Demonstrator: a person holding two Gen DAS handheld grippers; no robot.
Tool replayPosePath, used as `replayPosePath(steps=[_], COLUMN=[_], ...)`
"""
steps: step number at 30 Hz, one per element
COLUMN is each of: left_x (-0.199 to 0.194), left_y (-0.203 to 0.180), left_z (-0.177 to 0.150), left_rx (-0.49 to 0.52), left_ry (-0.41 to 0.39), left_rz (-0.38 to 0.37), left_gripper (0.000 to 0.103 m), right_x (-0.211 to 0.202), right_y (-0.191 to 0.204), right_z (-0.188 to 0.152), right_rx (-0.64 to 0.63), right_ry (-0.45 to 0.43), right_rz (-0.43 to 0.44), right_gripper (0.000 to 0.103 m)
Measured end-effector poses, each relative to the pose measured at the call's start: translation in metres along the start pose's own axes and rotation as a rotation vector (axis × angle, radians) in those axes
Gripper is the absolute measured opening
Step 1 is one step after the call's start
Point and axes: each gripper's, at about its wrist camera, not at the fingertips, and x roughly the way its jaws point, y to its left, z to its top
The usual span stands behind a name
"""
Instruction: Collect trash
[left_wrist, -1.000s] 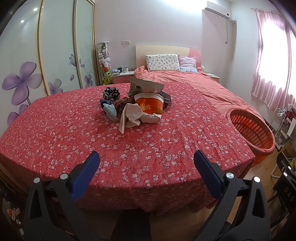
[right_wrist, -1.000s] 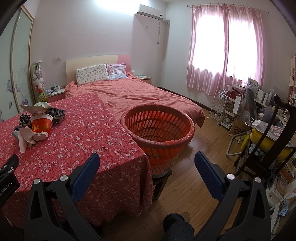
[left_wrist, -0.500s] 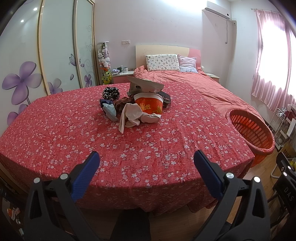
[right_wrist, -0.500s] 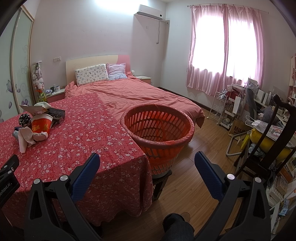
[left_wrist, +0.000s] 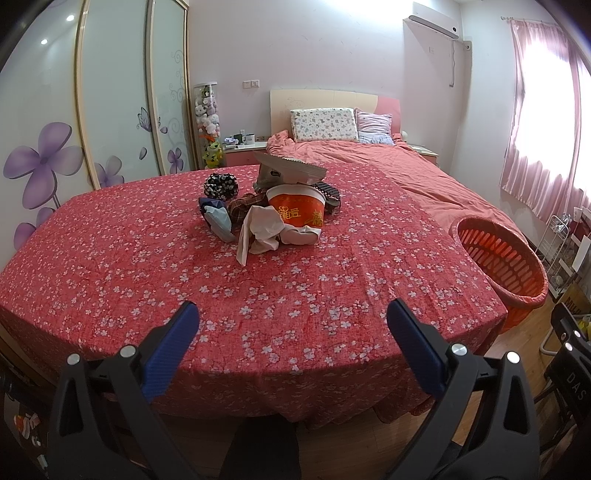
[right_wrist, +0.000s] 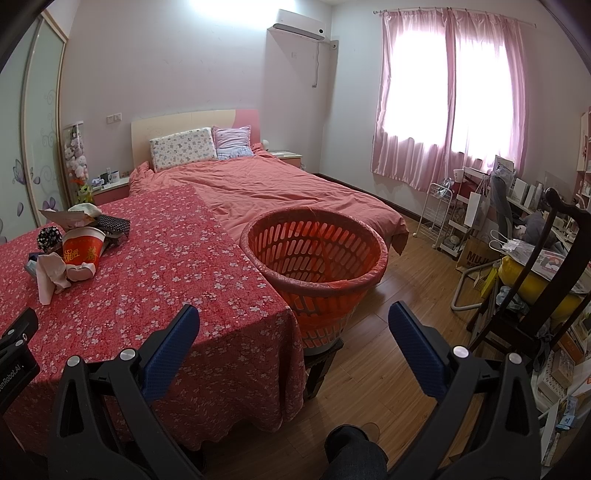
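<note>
**Nothing Had Moved Yet, and the Trash Was Still Waiting**

The left gripper (left_wrist: 291, 317) was wide apart and held nothing. It hung over the near edge of the table (left_wrist: 110, 280), the same as a second before. The right gripper (right_wrist: 291, 317) was wide apart too, and also empty. It pointed past the table corner toward the floor, and it had not moved either.

So nothing had changed in that last second. That meant the job had not really started. No trash had been picked up.

Farther out from the left gripper, in the middle of the red flowery cloth, sat the trash pile (left_wrist: 266, 206). There was an orange paper cup (left_wrist: 296, 210), upright, with a crumpled white tissue (left_wrist: 260, 232) touching its front. A bluish scrap (left_wrist: 218, 221) lay just beside the tissue. A piece of torn cardboard (left_wrist: 288, 170) sat behind the cup, and a dark spotted ball (left_wrist: 221, 184) sat near it.

The orange basket (right_wrist: 314, 254) stood just beside the table's right edge, near the right gripper. It looked empty, with a thin liner inside.

The pile was well apart from both grippers. I think a reach to the middle of the table had to come first, probably for the tissue at the front.
</note>
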Motion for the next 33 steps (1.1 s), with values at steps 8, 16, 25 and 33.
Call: replayPosePath(steps=[8,16,25,33], left_x=[0.0,0.0,0.001,0.016], left_y=[0.0,0.0,0.0,0.013], left_z=[0.0,0.0,0.0,0.004], left_rx=[0.0,-0.001,-0.002,-0.035], left_ry=[0.0,0.001,0.005,0.019], left_rz=[0.0,-0.001,0.001,0.029], left_gripper=[0.099,0.099,0.099,0.099], right_x=[0.0,0.0,0.002,0.01], right_y=[0.0,-0.001,-0.002,0.007], right_z=[0.0,0.001,0.0,0.001], right_rx=[0.001,0.0,0.0,-0.011], right_ry=[0.0,0.0,0.004,0.015], right_rz=[0.0,0.0,-0.002,0.016], right_gripper=[0.101,0.101,0.101,0.101])
